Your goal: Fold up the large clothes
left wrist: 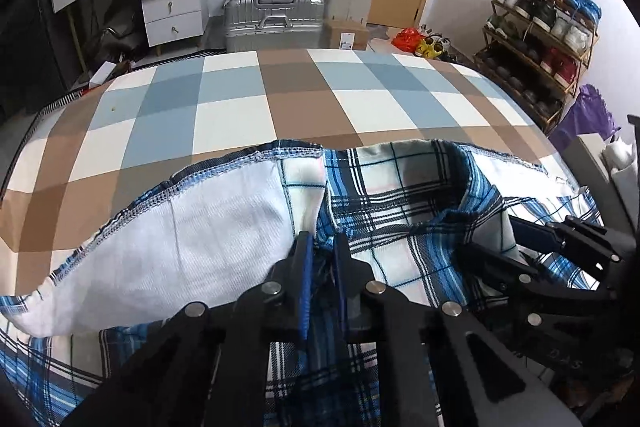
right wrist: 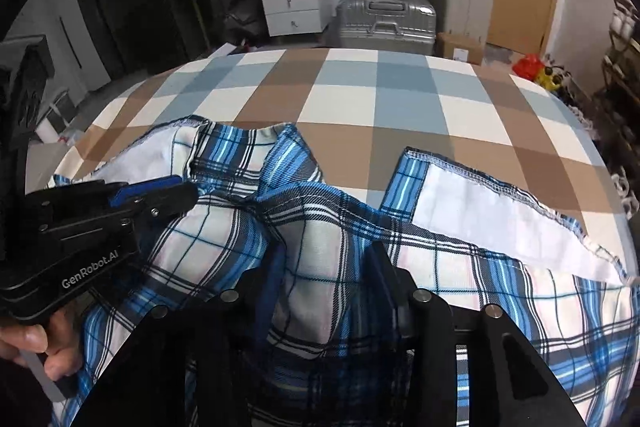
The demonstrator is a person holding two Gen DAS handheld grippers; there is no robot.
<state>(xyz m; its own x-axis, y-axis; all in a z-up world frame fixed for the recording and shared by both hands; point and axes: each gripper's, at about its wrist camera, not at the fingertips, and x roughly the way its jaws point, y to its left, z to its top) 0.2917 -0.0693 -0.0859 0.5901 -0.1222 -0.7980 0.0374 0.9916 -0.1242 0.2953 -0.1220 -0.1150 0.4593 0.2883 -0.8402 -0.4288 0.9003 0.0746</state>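
Blue, white and black plaid, woven with a visible twill: a large garment [left wrist: 400, 195] spread rumpled over the near half of a bed [left wrist: 280, 95]. Turned partly inside out, so pale plain lining and zigzag overlock stitching run along the raw edges. Soft, thin cloth, heaped in loose ridges between the two tools, flatter toward the sides. In the right wrist view, one flap folded back at the right with its white underside up and a stitched hem curving along it.

Underneath, a smooth bedcover in big squares of brown, dusty blue and cream, pulled flat and bare on the far half.

Left gripper [left wrist: 320, 243] matte black with blue pads, jaws nearly together, pinching a thin fold of the plaid cloth near the seam where lining meets pattern. Right gripper [right wrist: 326, 255] of the same build, jaws partway apart, a thick hump of the fabric bunched between them and both pads pressed against it. Seen from the right wrist, a hand [right wrist: 36, 343] wrapped around the left tool's handle at the lower left.

Beyond the bed: a ribbed silver suitcase [left wrist: 274, 17], white drawers [left wrist: 170, 3] with small metal pulls, a wooden shoe rack [left wrist: 540, 39] packed with trainers.
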